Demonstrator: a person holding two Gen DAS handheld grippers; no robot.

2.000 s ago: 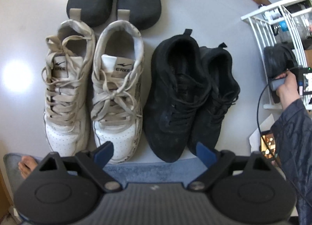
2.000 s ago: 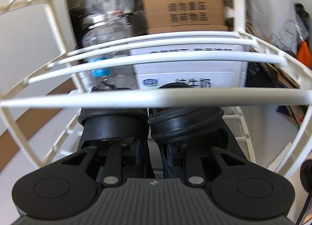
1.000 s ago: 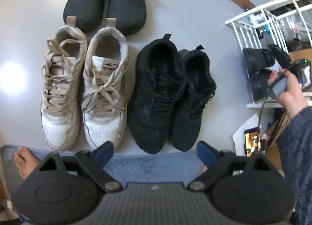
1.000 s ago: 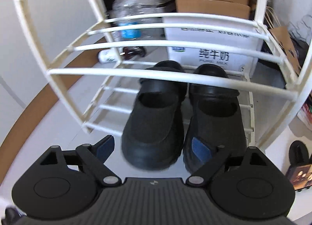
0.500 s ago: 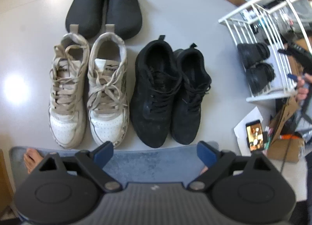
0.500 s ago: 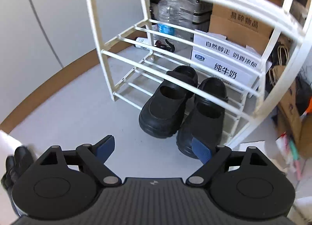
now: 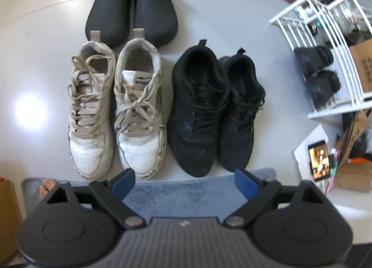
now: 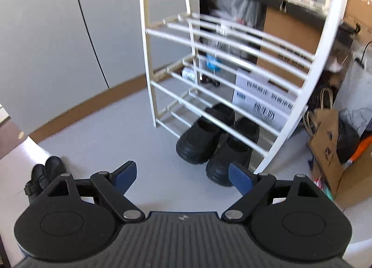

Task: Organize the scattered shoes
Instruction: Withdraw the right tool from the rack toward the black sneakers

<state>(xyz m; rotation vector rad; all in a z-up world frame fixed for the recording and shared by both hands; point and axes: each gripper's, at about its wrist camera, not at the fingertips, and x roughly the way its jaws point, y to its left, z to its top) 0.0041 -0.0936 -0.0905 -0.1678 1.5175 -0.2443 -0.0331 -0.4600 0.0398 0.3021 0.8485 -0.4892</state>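
In the left wrist view, three pairs stand on the grey floor: black clogs [image 7: 132, 10] at the top, white laced sneakers [image 7: 116, 114] below them, and black sneakers [image 7: 214, 110] to their right. My left gripper [image 7: 184, 180] hangs open above a blue mat, holding nothing. A pair of black chunky shoes [image 8: 216, 142] sits on the bottom shelf of the white wire rack [image 8: 209, 58], also seen at the right in the left wrist view as black chunky shoes [image 7: 318, 75]. My right gripper [image 8: 182, 175] is open and empty, raised well back from that pair.
Cardboard boxes [image 8: 262, 100] and a water bottle stand behind the rack. Paper bags [image 8: 330, 137] and clutter lie to its right. A phone [image 7: 319, 158] on paper rests on the floor. A bare foot [image 7: 47, 185] is on the blue mat [image 7: 186, 196]. The clogs [image 8: 44, 172] show at the right wrist view's left edge.
My right gripper has pulled up and back from the rack, leaving the black chunky shoes on the bottom shelf. The hand and right gripper have left the left wrist view.
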